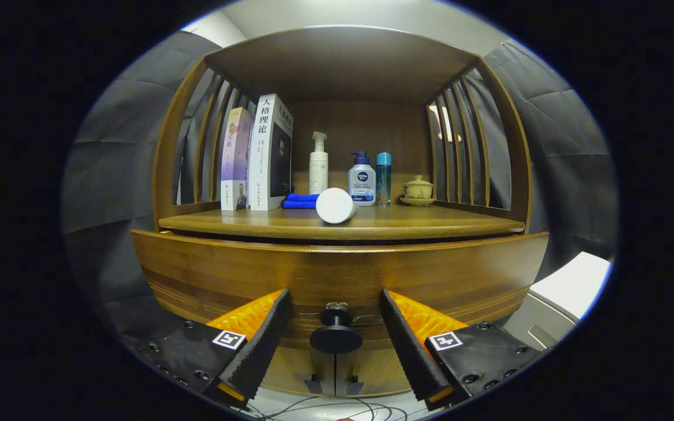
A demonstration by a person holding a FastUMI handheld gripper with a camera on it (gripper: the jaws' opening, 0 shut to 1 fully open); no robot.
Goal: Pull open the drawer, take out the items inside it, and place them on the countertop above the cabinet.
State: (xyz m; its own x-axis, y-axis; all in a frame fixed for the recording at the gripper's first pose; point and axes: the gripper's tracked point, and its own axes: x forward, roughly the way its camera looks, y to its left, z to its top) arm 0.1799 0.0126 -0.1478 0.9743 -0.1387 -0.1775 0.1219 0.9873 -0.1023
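Note:
A wooden cabinet's drawer front [337, 275] faces me, pulled out a little from under the countertop [407, 225], and its inside is hidden. Its black round knob [336, 336] sits between my two fingers, with a gap on each side. My gripper [335, 301] is open, fingertips close to the drawer face. A white cylindrical container [335, 205] lies on its side at the countertop's front edge, beyond the fingers.
Two upright books [258, 158] stand at the back left of the countertop. A folded blue cloth [301, 201], a white pump bottle [318, 164], a blue-capped pump bottle [362, 180], a teal bottle [383, 178] and a lidded cup on a saucer [418, 190] line the back. Slatted sides enclose the shelf.

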